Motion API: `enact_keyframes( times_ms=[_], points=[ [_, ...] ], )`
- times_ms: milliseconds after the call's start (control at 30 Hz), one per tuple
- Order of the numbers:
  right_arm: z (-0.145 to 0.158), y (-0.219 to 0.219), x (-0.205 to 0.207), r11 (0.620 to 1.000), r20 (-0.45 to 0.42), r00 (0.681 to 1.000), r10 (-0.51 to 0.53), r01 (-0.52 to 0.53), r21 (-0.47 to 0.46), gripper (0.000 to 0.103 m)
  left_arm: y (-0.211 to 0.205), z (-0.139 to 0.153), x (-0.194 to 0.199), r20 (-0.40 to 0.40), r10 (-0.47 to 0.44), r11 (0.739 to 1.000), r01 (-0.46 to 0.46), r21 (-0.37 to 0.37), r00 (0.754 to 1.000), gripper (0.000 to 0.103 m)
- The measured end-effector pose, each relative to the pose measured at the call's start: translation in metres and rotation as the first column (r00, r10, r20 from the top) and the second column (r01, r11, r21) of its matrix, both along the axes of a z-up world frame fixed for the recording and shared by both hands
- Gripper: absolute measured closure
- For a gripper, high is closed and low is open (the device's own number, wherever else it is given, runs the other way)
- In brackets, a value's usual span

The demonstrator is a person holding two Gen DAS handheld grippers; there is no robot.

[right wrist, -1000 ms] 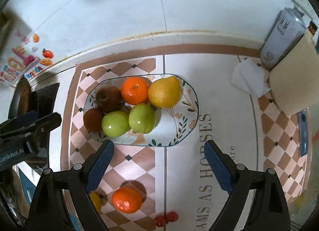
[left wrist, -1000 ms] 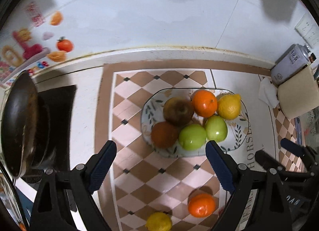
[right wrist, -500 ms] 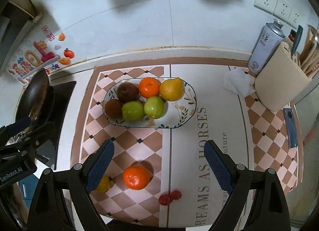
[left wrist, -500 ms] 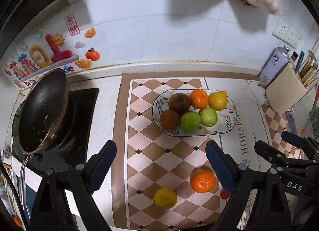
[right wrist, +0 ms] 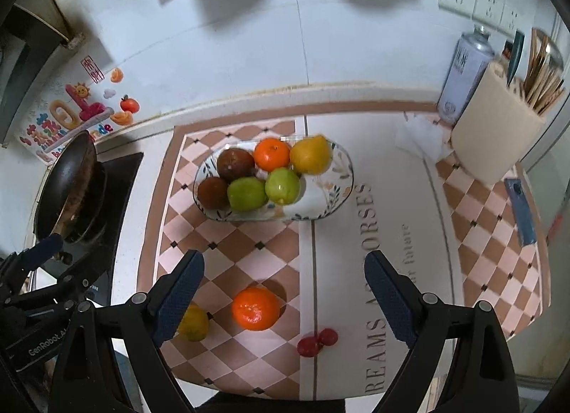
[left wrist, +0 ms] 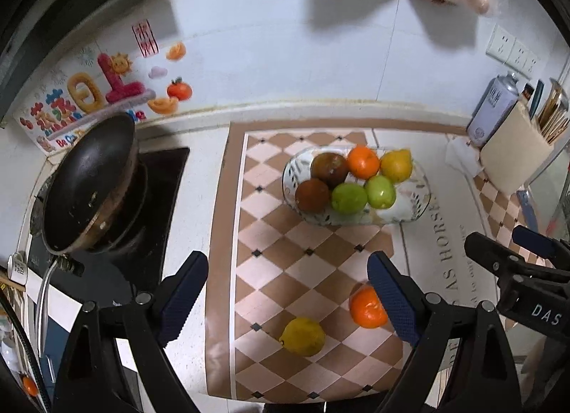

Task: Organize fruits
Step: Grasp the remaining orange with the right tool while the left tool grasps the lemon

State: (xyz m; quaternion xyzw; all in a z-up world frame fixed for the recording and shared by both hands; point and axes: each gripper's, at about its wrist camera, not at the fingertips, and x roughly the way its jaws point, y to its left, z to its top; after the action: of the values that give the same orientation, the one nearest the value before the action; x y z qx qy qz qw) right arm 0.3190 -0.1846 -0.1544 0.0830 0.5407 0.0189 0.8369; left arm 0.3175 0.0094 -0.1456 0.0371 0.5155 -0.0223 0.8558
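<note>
A patterned oval plate [left wrist: 416, 199] [right wrist: 338, 188] holds two brown fruits, two green apples, an orange and a lemon. On the checked mat in front lie a loose orange [left wrist: 367, 308] [right wrist: 255, 308], a loose lemon [left wrist: 302, 336] [right wrist: 194, 322] and two small red fruits [right wrist: 317, 341]. My left gripper [left wrist: 288, 292] is open and empty, raised above the loose lemon and orange. My right gripper [right wrist: 285, 288] is open and empty, raised above the loose orange.
A black pan [left wrist: 89, 185] [right wrist: 69, 185] sits on the stove at left. A spray can [left wrist: 491, 110] [right wrist: 463, 71], a beige utensil holder [left wrist: 516, 149] [right wrist: 498, 131] and a crumpled tissue [right wrist: 422, 135] stand at the back right. The tiled wall is behind.
Both grippers have pulled back and up from the plate, so the plate looks smaller and the loose fruits have come into fuller view. Both stay open.
</note>
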Motion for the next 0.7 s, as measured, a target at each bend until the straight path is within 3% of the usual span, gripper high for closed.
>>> enact_keyframes(
  times_ms=[100, 333, 467, 567, 600, 700],
  points=[
    [-0.033, 0.000, 0.005, 0.998, -0.091, 0.996, 0.010, -0.005, 0.059, 0.009, 0.007, -0.027, 0.003, -0.075, 0.012, 1.000, -0.012, -0.006, 0.997, 0.000],
    [-0.139, 0.012, 0.011, 0.980, -0.335, 0.940, 0.058, 0.010, 0.197, 0.010, 0.029, -0.106, 0.000, -0.269, 0.067, 0.998, -0.064, 0.021, 0.961, 0.000],
    [-0.178, 0.027, 0.013, 0.973, -0.397, 0.913, 0.090, 0.005, 0.233, 0.022, 0.030, -0.133, -0.007, -0.342, 0.072, 0.997, -0.071, 0.017, 0.937, 0.000],
    [-0.198, 0.040, 0.016, 0.968, -0.426, 0.895, 0.133, -0.024, 0.250, 0.026, 0.028, -0.153, -0.010, -0.396, 0.076, 0.997, -0.075, 0.018, 0.915, 0.000],
    [-0.206, 0.045, 0.016, 0.966, -0.436, 0.888, 0.147, -0.036, 0.254, 0.032, 0.027, -0.159, -0.011, -0.412, 0.078, 0.997, -0.076, 0.020, 0.908, 0.000],
    [-0.213, 0.046, 0.015, 0.966, -0.433, 0.888, 0.155, -0.043, 0.256, 0.035, 0.024, -0.168, -0.015, -0.434, 0.070, 0.996, -0.089, -0.025, 0.898, 0.000]
  ],
)
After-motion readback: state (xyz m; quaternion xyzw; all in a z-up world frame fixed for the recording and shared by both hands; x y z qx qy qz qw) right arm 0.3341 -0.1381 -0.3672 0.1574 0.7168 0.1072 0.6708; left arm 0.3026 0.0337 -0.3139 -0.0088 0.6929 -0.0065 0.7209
